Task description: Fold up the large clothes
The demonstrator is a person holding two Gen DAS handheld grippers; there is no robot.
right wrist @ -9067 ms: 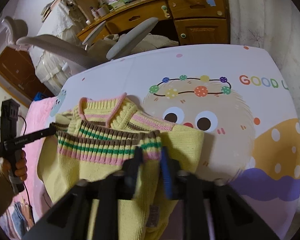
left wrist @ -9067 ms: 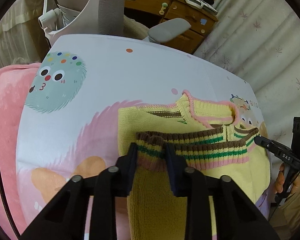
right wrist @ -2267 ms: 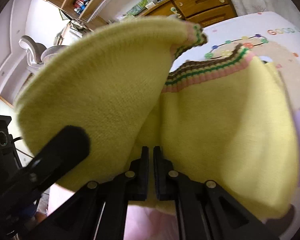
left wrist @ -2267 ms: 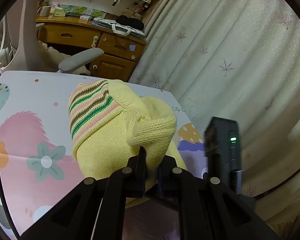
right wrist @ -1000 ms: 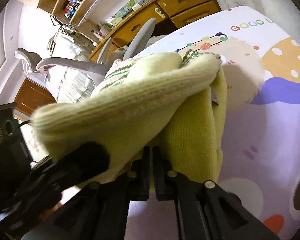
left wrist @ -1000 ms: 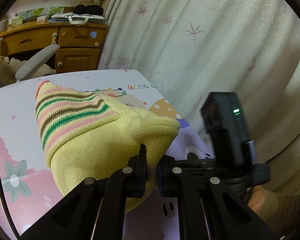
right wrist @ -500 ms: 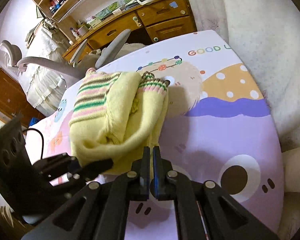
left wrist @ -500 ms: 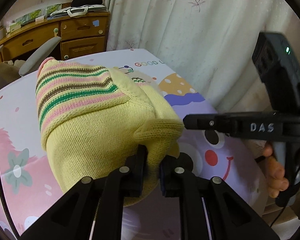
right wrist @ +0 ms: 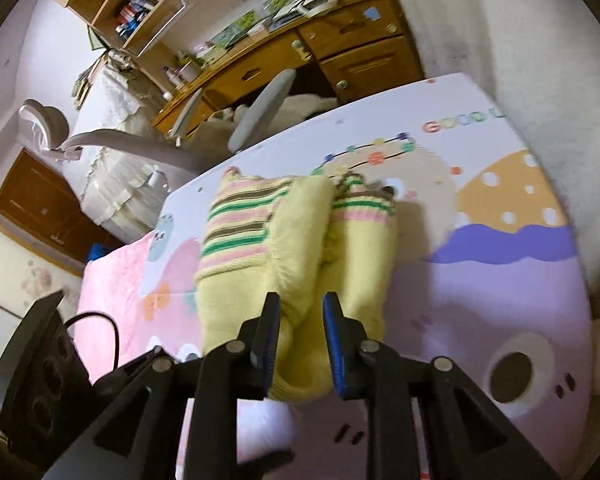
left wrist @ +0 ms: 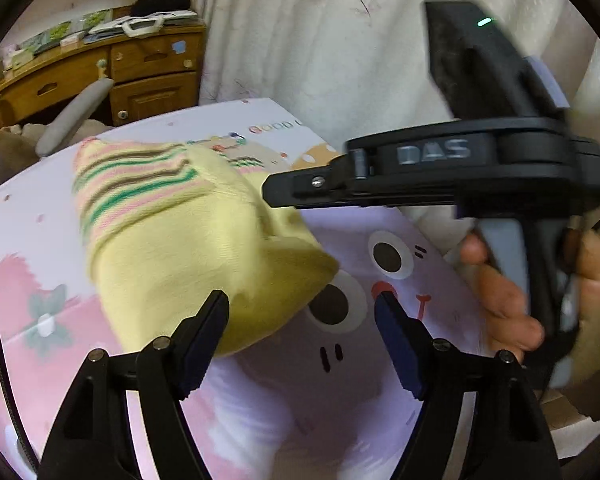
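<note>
The yellow knit sweater (right wrist: 296,248) lies folded into a thick, rounded bundle on the cartoon-printed mat (right wrist: 520,280), toward the mat's near end. Its wool is a soft, fine rib, pale lemon over most of the body, and a band of pink, brown and green stripes runs across the far part of the top layer. A second striped cuff or hem peeks out beside it on the right, from the right wrist view. The folds bulge rather than lie flat, with a deep crease down the middle of the bundle.

The right gripper (right wrist: 300,336) hangs just over the near edge of the bundle, its blue-padded jaws opening; yellow knit shows in the gap between them, but the pads stand clear of it. The left gripper (left wrist: 302,344) has its jaws opening too, spread wide, with the corner of the sweater (left wrist: 204,264) reaching toward the left pad and bare mat (left wrist: 340,392) under the rest of the gap. In that view the right gripper (left wrist: 272,194) crosses above the sweater, black hard plastic, gripped by a hand (left wrist: 540,304).

The mat is smooth and glossy, with cartoon eyes and pink and lilac patches. Behind it stand a pale dotted curtain (left wrist: 340,40), a wooden desk (right wrist: 340,56) and a grey office chair (right wrist: 140,144).
</note>
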